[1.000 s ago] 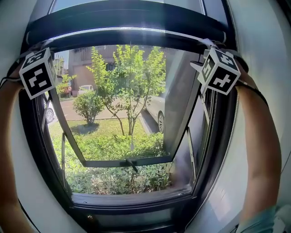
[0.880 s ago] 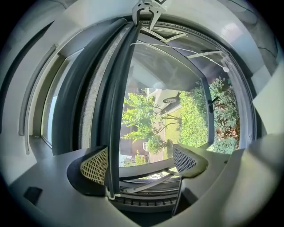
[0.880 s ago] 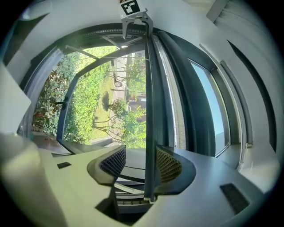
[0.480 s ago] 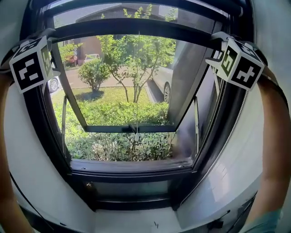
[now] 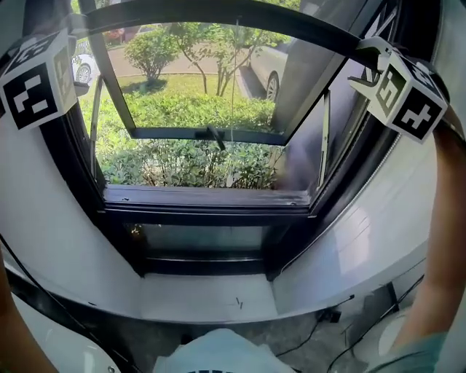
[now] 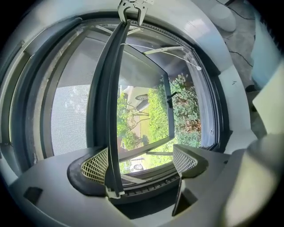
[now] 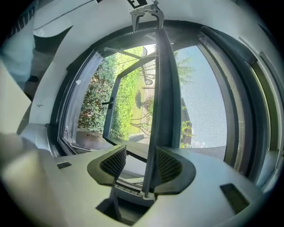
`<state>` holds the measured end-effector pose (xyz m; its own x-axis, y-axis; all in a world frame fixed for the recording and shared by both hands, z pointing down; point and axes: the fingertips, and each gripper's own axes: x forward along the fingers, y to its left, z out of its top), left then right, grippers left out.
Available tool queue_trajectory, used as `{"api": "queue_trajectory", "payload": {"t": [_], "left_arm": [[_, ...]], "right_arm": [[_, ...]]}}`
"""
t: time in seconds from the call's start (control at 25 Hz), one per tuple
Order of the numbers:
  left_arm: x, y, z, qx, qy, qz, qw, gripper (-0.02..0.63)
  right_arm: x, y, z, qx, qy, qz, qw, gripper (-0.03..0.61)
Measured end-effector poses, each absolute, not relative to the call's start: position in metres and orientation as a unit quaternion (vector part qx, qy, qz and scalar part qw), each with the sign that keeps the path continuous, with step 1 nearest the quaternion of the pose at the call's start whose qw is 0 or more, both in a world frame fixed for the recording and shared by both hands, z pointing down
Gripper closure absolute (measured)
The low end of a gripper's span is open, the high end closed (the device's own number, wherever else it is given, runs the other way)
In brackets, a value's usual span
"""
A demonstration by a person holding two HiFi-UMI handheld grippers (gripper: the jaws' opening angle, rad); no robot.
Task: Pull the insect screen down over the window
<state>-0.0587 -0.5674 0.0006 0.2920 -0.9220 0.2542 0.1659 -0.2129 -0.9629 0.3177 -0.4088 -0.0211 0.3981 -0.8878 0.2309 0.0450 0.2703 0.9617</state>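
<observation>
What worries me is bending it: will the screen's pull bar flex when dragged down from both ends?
Probably stiff: the pull bar shows no sag between left gripper and right gripper. Could slip: neither gripper clamps it.

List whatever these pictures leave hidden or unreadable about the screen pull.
- Head view: how the left tool and right tool meet the screen bar, hidden behind their marker cubes.
- Head view: how much mesh is out above the bar, cut off by the top edge.
- Head view: small marks on the sill, too small to read.
</observation>
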Motion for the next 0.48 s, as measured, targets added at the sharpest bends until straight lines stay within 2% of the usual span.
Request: {"api": "queue_trajectory", "payload": {"t": [0.48], "left_arm": [[-0.057,-0.568,0.061,-0.599,0.286,-0.522,0.535,0.166]], "right_arm": [[0.316,-0.412,0.021,0.485,-0.436,-0.326,0.684,0.367]]}}
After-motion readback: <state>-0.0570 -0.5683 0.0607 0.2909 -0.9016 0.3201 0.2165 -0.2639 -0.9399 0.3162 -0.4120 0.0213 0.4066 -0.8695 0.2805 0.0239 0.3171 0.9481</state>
